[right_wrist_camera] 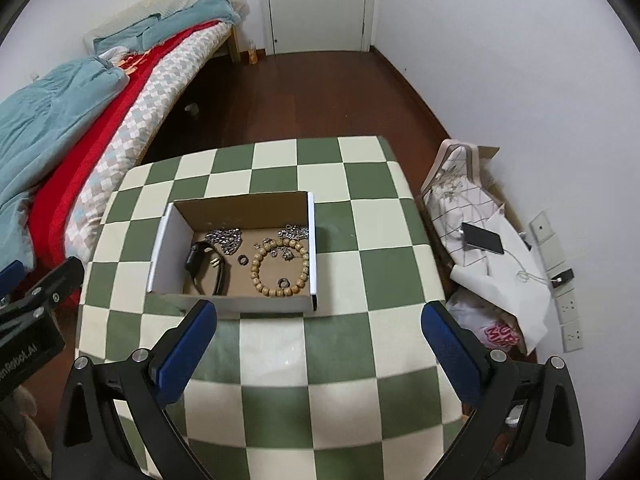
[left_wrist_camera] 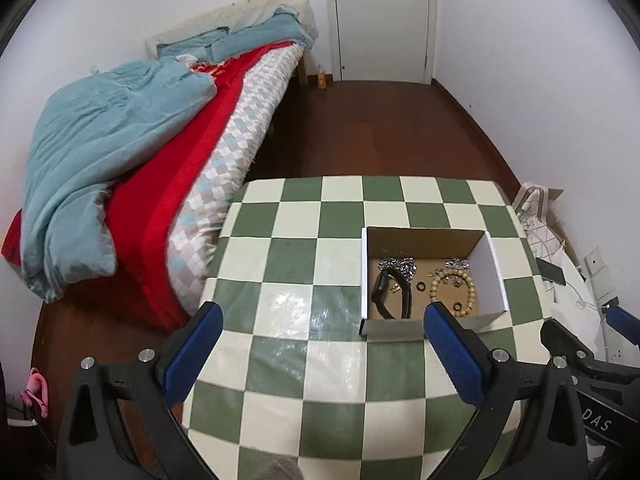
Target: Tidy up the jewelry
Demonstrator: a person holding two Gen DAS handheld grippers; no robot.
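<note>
Blue-padded fingers of the left gripper (left_wrist_camera: 322,318) and right gripper (right_wrist_camera: 319,316) are spread wide, holding nothing, above the checkered bench (right_wrist_camera: 340,340). Beyond them, the cardboard box (right_wrist_camera: 236,302) already holds the bead bracelet (right_wrist_camera: 280,268), black watch (right_wrist_camera: 206,266) and chains (right_wrist_camera: 226,240). Judging by this, sorting looks nearly done; any next move means reaching into the box.

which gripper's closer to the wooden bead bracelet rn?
Left, marginally. The left gripper hovers open by the box's near-left edge, one finger overlapping the wooden bead bracelet in view. The right gripper hovers open just before the box.
</note>
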